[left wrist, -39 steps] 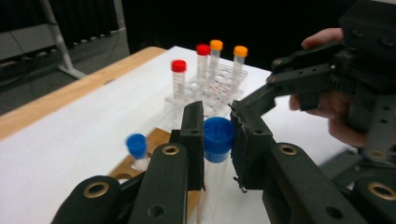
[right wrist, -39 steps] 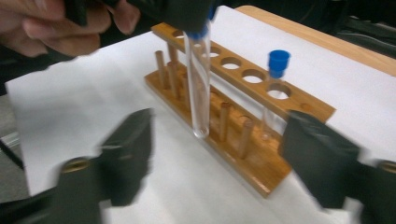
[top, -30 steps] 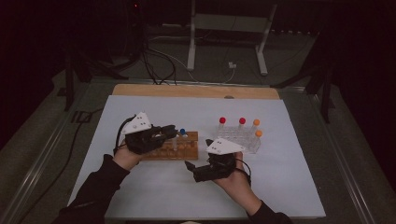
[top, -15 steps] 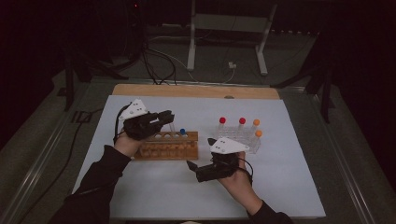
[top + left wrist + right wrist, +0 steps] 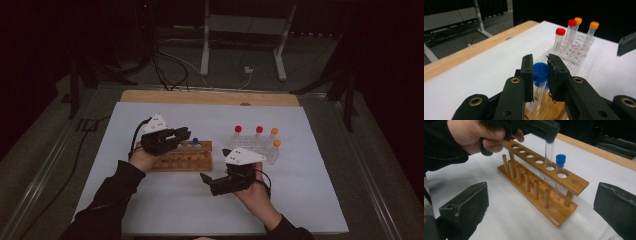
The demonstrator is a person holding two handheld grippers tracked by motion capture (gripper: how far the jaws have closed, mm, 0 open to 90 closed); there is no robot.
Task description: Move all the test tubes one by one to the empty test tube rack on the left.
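My left gripper [image 5: 541, 65] is shut on the blue cap of a clear test tube [image 5: 540, 72]. In the right gripper view that tube [image 5: 548, 155] hangs upright from the left gripper [image 5: 546, 132], its lower end inside a hole of the wooden rack [image 5: 536, 187]. A second blue-capped tube [image 5: 560, 160] stands in the end hole beside it. In the high view the left gripper [image 5: 182, 134] hovers over the wooden rack [image 5: 182, 159]. My right gripper [image 5: 207, 182] rests in front of the rack, open with nothing between its jaws [image 5: 541, 212].
A clear plastic rack [image 5: 255, 150] to the right holds red-capped and orange-capped tubes [image 5: 574, 32]. The white mat [image 5: 310, 200] covers a wooden table [image 5: 210, 97]. A metal stand and cables lie on the floor beyond the far edge.
The left gripper rose from the wooden rack, then came back down over it with the tube. The right hand has stayed put.
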